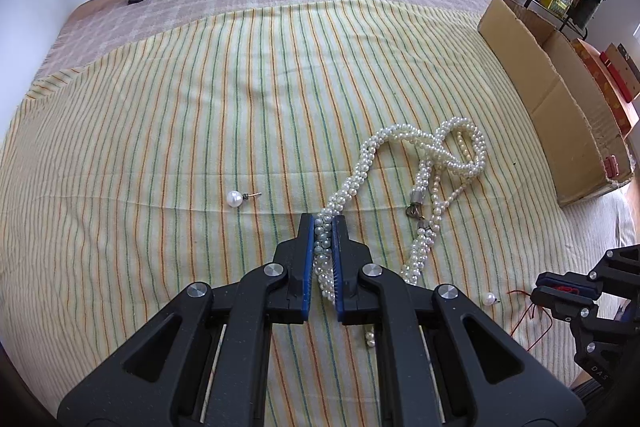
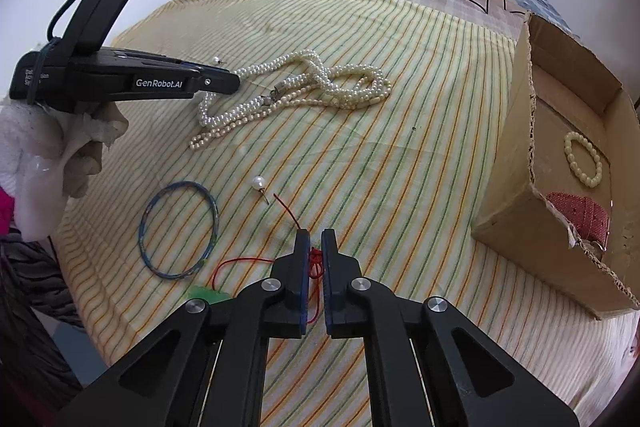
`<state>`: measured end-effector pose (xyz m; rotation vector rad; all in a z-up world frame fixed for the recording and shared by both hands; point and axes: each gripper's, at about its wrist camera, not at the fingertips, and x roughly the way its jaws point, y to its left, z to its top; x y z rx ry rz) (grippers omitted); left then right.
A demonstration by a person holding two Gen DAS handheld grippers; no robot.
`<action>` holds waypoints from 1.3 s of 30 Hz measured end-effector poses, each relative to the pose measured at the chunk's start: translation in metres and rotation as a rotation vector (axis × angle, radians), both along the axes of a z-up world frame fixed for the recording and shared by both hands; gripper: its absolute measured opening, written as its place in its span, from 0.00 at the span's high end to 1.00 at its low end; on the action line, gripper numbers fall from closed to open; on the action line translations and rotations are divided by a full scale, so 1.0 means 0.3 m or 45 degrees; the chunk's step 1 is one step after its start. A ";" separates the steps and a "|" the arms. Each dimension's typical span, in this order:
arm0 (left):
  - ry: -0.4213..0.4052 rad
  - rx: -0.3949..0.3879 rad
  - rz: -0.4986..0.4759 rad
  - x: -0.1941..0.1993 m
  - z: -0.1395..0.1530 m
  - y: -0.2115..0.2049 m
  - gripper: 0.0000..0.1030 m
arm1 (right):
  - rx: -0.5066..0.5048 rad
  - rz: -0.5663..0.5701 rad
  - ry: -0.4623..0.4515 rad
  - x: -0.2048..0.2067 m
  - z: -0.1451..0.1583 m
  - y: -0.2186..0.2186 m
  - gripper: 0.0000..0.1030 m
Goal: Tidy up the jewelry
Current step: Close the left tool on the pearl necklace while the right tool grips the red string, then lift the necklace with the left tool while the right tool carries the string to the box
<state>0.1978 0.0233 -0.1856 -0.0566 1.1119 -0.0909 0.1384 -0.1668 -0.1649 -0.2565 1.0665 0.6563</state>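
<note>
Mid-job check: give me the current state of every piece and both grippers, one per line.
Left gripper: shut on pearl necklace.
Right gripper: shut on red cord.
Blue bangle: flat on the cloth, untouched.
Pearl earring: loose on the cloth.
Second pearl earring: loose on the cloth.
Cardboard box: open, bead bracelet inside.

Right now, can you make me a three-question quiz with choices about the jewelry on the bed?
1. Where is the cream bead bracelet?
A in the cardboard box
B on the striped sheet
C on the tripod

2. What colour is the bangle?
A red
B blue
C white

3. What is the left tool doing?
A empty
B gripping the pearl necklace
C holding an earring

Answers: 1 A, it lies on the box floor. 2 B, its ring is blue. 3 B, pearls sit between its pads.
</note>
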 end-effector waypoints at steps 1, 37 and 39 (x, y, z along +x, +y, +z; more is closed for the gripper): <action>-0.008 -0.006 0.005 -0.001 0.009 0.003 0.94 | 0.005 0.004 -0.007 -0.002 0.007 0.003 0.97; -0.398 -0.338 0.008 -0.039 0.508 -0.024 0.94 | 0.193 -0.082 -0.270 0.036 0.326 -0.028 0.97; -0.418 -0.343 0.008 -0.044 0.528 -0.023 0.94 | 0.202 -0.087 -0.280 0.040 0.341 -0.029 0.97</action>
